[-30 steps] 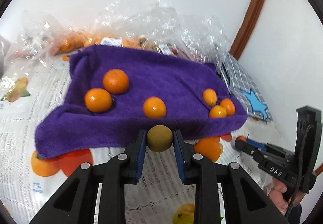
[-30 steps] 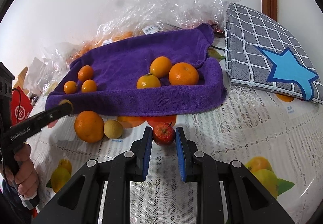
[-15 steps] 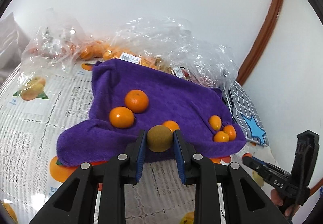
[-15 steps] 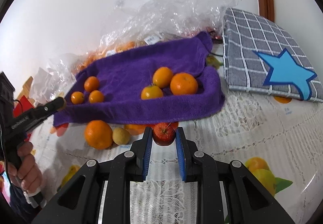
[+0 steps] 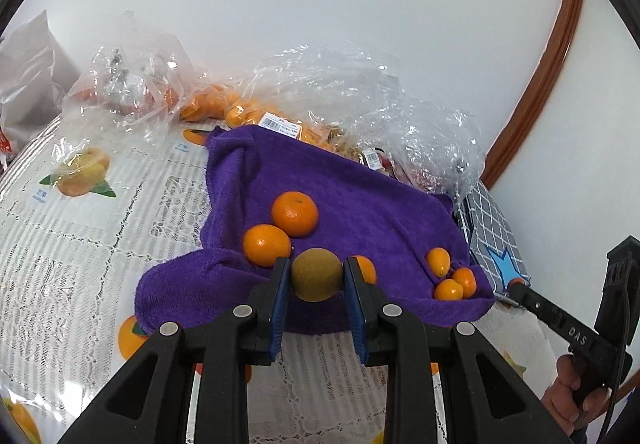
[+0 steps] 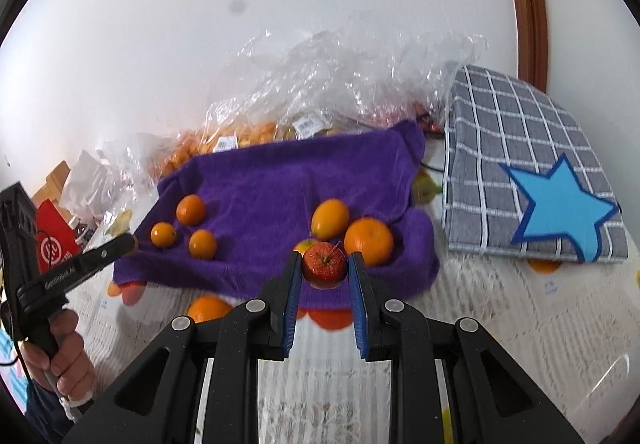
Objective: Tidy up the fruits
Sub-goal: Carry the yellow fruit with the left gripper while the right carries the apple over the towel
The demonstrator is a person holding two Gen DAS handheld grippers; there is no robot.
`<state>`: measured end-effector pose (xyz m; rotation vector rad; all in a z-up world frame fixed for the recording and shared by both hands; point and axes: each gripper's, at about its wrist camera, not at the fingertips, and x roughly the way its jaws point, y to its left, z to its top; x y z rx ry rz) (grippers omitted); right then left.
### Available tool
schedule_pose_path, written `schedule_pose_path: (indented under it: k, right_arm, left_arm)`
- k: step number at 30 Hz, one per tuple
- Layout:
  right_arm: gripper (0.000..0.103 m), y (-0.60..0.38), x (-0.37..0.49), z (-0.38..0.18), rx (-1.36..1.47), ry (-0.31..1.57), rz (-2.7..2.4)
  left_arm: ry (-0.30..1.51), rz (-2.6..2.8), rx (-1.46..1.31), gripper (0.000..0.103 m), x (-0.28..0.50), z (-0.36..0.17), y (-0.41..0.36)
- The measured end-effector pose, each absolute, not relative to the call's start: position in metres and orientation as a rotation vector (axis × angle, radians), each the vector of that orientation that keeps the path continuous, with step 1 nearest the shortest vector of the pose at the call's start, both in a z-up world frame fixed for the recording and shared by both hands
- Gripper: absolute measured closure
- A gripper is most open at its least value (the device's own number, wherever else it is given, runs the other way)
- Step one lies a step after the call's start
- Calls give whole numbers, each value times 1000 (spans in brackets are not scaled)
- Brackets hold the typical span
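Two grippers, one fruit each
Left gripper clamps a brown fruit, right gripper a red apple; six oranges sit on the purple towel.

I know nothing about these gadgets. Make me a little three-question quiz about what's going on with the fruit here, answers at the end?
1. True or false: the left gripper is shut on a brownish-green fruit.
2. What does the right gripper hold?
A. an orange
B. a small red apple
C. nothing
3. Fill in: the loose oranges lie on a ______ towel.

Key
1. True; its pads press both sides of the fruit.
2. B.
3. Purple; three small oranges lie in one group, and larger ones, such as the big orange, in another.
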<state>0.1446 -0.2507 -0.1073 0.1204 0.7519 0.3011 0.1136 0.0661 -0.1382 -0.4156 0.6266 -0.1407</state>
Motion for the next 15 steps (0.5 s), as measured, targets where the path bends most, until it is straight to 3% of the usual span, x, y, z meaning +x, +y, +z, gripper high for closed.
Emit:
schedule_pose_path:
  k: [15]
  right_arm:
    - [80,-247,193,-90,70,720,278]
  left_arm:
    - [634,-104,-356,77,143,-120,57]
